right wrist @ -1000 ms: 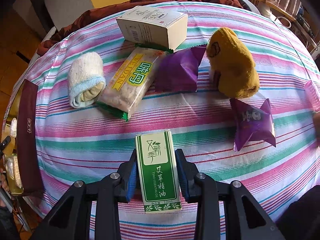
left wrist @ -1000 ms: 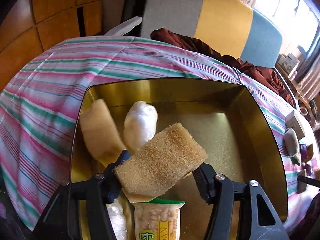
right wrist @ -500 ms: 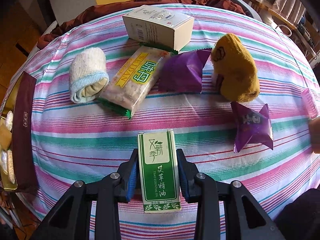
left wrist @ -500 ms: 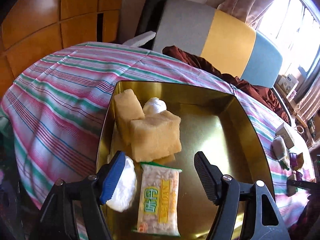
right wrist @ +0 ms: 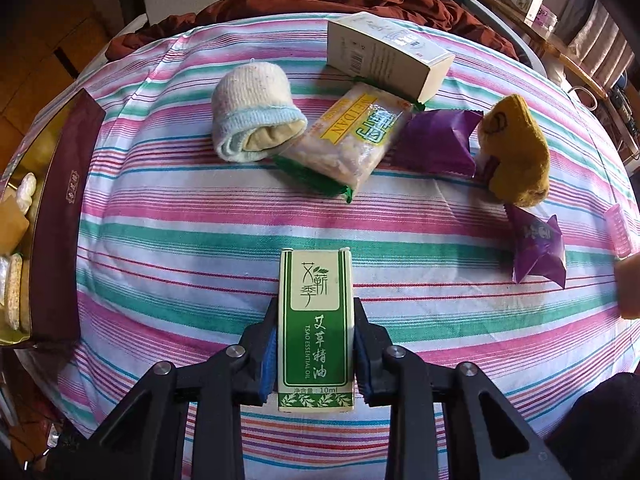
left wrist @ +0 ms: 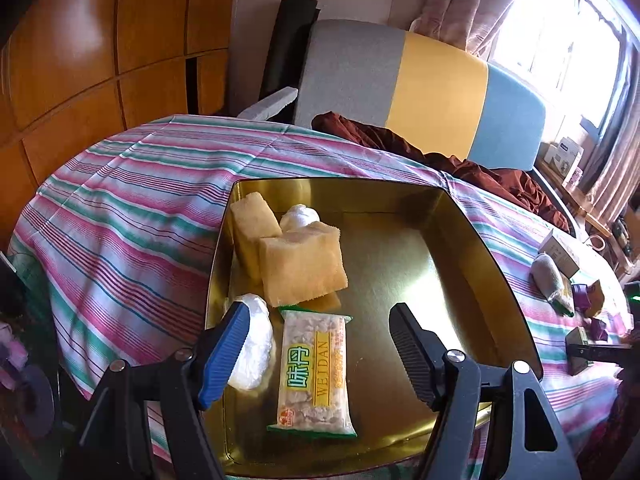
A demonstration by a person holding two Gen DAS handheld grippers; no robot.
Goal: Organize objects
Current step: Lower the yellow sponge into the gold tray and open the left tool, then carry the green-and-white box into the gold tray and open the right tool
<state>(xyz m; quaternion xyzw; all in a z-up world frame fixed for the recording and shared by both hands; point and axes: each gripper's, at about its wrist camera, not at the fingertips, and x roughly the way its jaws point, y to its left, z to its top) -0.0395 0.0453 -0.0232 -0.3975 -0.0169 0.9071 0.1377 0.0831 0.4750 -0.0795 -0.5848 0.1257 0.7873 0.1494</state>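
My left gripper (left wrist: 320,328) is open and empty above the near side of a gold tin box (left wrist: 436,276). In the box lie two tan sponges (left wrist: 302,268), two white wrapped items (left wrist: 254,342) and a Weidan snack pack (left wrist: 314,372). My right gripper (right wrist: 314,354) is shut on a green essential-oil box (right wrist: 315,328), held over the striped tablecloth (right wrist: 200,240). On the cloth beyond it lie a rolled sock (right wrist: 254,116), another snack pack (right wrist: 354,140), a white carton (right wrist: 386,54), two purple packets (right wrist: 436,140) and a mustard knit item (right wrist: 516,152).
The tin's maroon outer wall (right wrist: 60,216) shows at the left edge of the right wrist view. A pink object (right wrist: 618,228) lies at the table's right edge. A grey, yellow and blue sofa (left wrist: 420,92) with a brown cloth (left wrist: 460,160) stands behind the table.
My left gripper opened and let the tan sponge drop into the tin, then pulled back and up. My right gripper keeps hold of the green box, moved slightly.
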